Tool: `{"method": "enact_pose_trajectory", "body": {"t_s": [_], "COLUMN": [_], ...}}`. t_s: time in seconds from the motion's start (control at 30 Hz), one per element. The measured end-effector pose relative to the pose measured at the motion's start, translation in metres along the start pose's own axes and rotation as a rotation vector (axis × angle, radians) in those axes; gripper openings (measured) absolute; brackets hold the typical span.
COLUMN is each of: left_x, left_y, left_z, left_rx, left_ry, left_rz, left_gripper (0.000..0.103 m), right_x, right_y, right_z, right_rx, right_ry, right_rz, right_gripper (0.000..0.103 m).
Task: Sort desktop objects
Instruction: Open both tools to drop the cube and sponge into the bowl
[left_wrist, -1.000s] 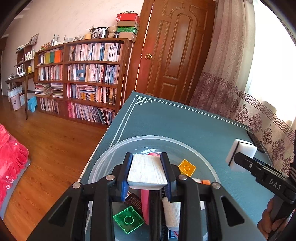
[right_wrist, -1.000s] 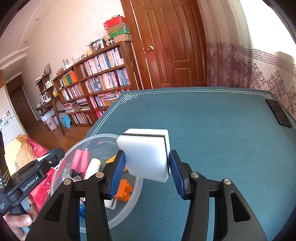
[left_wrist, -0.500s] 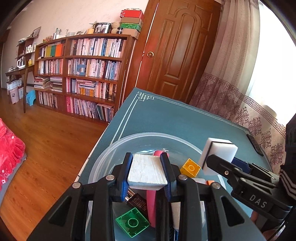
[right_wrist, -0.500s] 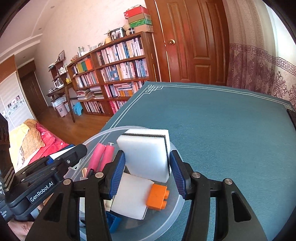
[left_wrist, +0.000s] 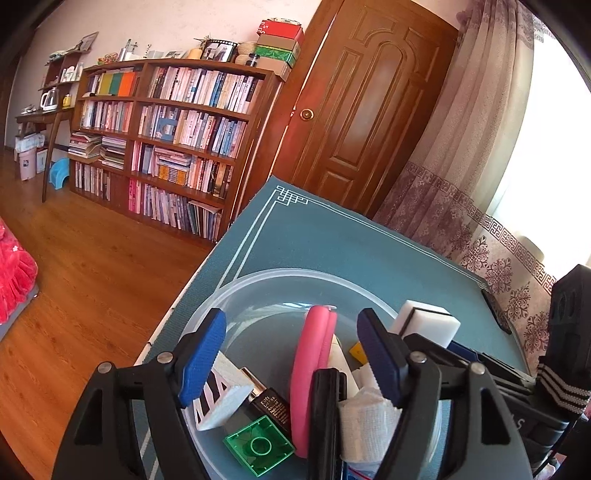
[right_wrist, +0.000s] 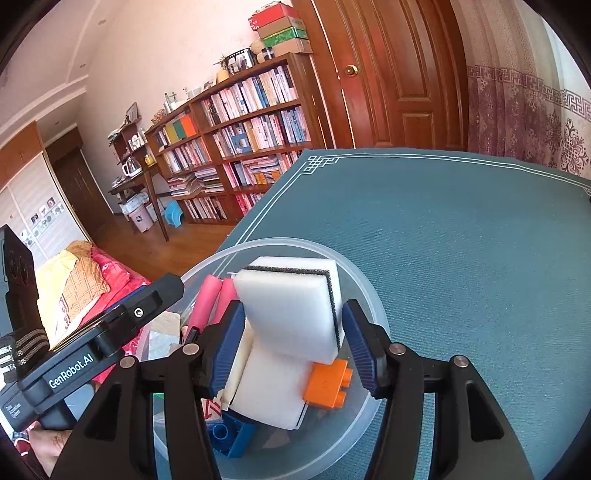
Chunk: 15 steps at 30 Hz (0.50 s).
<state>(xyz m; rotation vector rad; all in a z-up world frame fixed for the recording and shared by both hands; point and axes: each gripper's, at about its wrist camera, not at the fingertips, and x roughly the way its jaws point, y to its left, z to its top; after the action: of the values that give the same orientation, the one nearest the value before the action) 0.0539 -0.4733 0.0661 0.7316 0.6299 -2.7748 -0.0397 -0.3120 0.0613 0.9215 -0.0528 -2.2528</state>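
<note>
Two hand-held grippers meet over a clear plastic bowl (right_wrist: 364, 291) that sits near the corner of a table under a teal cloth (right_wrist: 461, 236). The left gripper (left_wrist: 291, 360) hangs above the bowl with its blue-padded fingers (left_wrist: 201, 354) spread wide and nothing between them; under its left finger a white block with dark stripes (left_wrist: 221, 393) lies inside the bowl. The right gripper (right_wrist: 291, 350) is over the same bowl and has a white sponge with a dark scouring layer (right_wrist: 291, 302) between its jaws; the left pad presses the sponge's side, while a narrow gap shows at the right pad, so whether the grip is firm cannot be told. In the left wrist view that sponge (left_wrist: 424, 326) shows at the bowl's far right rim. Inside the bowl, from the right wrist view, lie a pair of pink cylinders (right_wrist: 208, 301) at the left, a white slab (right_wrist: 269, 387) below the sponge, an orange brick (right_wrist: 327, 384) beside the slab and a blue brick (right_wrist: 231, 435) at the near wall. The left wrist view adds a green translucent brick (left_wrist: 258, 445), a small dark box with gold print (left_wrist: 269, 404) and a white gauze wad (left_wrist: 365, 421) nearest the camera. Beyond the bowl stand a bookshelf (left_wrist: 177, 136) and a wooden door (left_wrist: 369, 110). A hand (right_wrist: 51, 448) grips the left tool's handle at the lower left edge.
</note>
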Motion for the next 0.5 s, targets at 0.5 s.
{"method": "enact_pose_trajectory", "body": {"t_s": [0.5], "left_x": [-0.03], "left_y": [0.008], "left_z": [0.005], "left_rx": [0.008], "left_ry": [-0.071], "left_rz": [0.088], "left_gripper": [0.084], "right_x": [-0.02], "right_y": [0.017], "right_z": [-0.003], "right_rx": [-0.054], "right_ry": [-0.015], "right_rz": [0.082], "right_gripper": [0.071]}}
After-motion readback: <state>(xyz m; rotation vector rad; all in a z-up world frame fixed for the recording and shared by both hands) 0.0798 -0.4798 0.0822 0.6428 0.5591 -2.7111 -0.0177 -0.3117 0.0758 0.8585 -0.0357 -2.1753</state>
